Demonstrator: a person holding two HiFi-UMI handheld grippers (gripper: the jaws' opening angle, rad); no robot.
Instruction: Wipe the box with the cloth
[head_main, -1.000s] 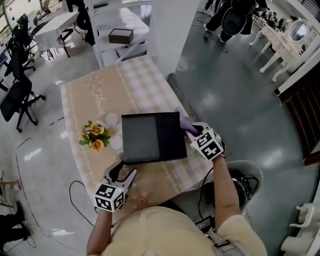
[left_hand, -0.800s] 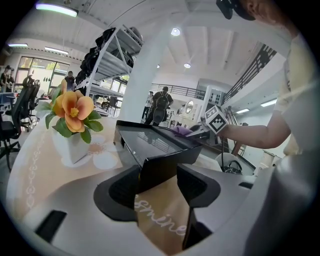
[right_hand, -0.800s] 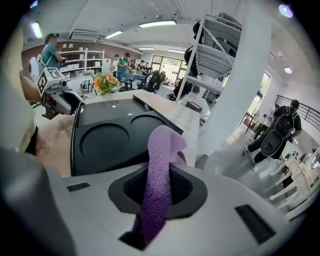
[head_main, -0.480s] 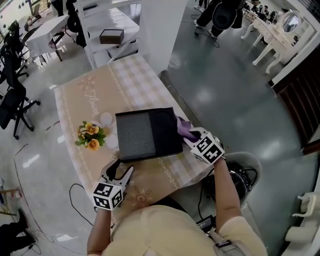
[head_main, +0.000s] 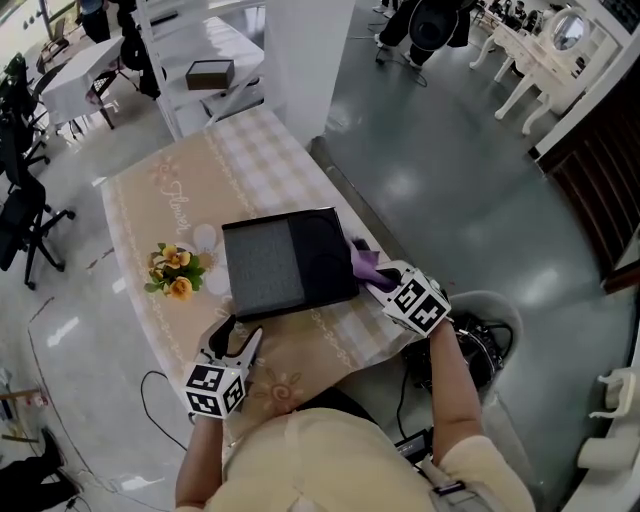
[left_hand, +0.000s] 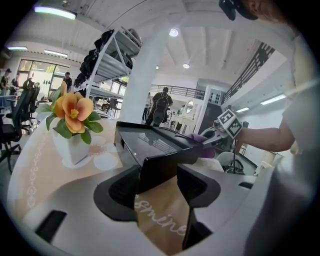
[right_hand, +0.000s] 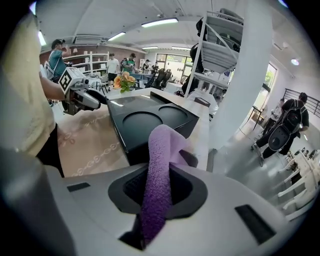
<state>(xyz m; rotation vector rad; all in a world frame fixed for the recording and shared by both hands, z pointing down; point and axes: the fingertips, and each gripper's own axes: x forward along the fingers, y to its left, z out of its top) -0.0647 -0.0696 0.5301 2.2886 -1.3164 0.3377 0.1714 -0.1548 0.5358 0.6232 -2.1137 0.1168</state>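
Note:
A flat black box (head_main: 285, 262) lies on the beige tablecloth in the head view. At the box's right edge, about halfway along it, my right gripper (head_main: 376, 276) is shut on a purple cloth (head_main: 364, 262). In the right gripper view the cloth (right_hand: 157, 170) hangs out between the jaws (right_hand: 160, 186) and rests against the box (right_hand: 150, 117). My left gripper (head_main: 237, 338) stands open at the box's near left corner. In the left gripper view that corner (left_hand: 157, 170) sits at the tips (left_hand: 158, 182), and I cannot tell whether they touch it.
A white vase of orange flowers (head_main: 175, 272) stands just left of the box. The table (head_main: 190, 195) runs away from me, with its right edge close beside the right gripper. Beyond are a white pillar (head_main: 295, 60), a shelf unit, and a round bin (head_main: 490, 335) on the floor.
The right gripper has slid the cloth along the box's right edge toward me, from the far part to about the middle. The left gripper has stayed at the near left corner.

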